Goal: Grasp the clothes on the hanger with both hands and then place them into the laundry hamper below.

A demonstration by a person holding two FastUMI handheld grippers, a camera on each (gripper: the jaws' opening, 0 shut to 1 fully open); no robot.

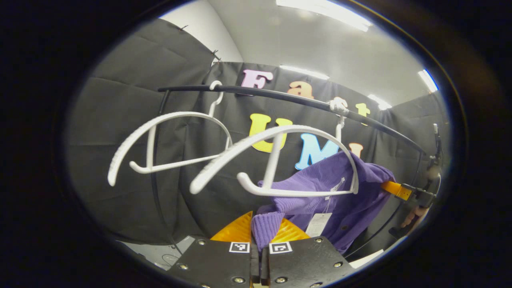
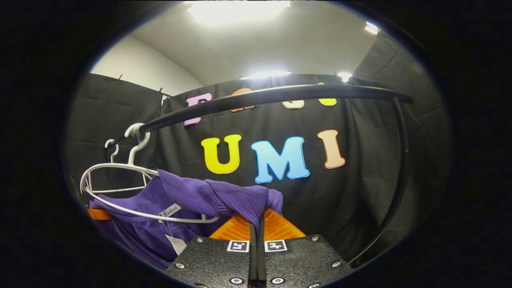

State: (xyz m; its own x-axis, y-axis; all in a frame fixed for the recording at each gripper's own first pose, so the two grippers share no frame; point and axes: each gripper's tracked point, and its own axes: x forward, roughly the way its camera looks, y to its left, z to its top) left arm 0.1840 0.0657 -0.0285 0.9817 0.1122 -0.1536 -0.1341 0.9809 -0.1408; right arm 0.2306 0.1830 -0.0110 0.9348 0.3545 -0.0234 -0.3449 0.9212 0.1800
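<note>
Both grippers are clamped on the purple top [image 1: 340, 192]: left gripper [image 1: 260, 236] pinches one ribbed edge, right gripper [image 2: 259, 224] the other. It's partly draped over a white hanger [image 1: 280, 160] on the rail [image 1: 280, 96].

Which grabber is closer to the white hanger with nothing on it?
Left. The left gripper, pinching the purple sweater, sits just below and beside the bare hanger. The right gripper holds the sweater's other shoulder, past the second hanger, farther away.
</note>
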